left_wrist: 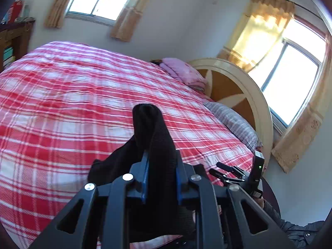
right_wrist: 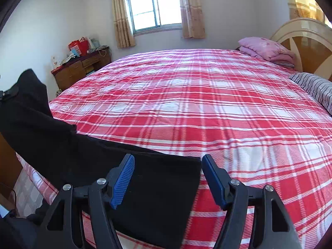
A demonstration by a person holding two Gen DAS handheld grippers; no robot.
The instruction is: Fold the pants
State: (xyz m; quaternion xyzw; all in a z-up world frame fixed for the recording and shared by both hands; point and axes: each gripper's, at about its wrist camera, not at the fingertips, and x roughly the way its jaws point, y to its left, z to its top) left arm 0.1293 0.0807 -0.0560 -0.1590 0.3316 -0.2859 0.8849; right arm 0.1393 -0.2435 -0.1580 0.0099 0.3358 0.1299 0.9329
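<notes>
The black pants (right_wrist: 157, 188) lie partly on the near edge of the red plaid bed (right_wrist: 207, 103), one end rising up to the left. My left gripper (left_wrist: 160, 178) is shut on a bunch of the black pants (left_wrist: 153, 137) and holds it up above the bed. My right gripper (right_wrist: 168, 161) is open, its blue pads (right_wrist: 122, 180) on either side of the flat end of the pants, just above the fabric. The right gripper also shows in the left wrist view (left_wrist: 226, 172) at the lower right.
A pink folded quilt (right_wrist: 267, 48) and a striped pillow (right_wrist: 315, 87) lie by the curved headboard (right_wrist: 307, 39) on the right. A wooden desk (right_wrist: 81, 66) with red bags stands far left. A wide stretch of plaid bedspread lies ahead.
</notes>
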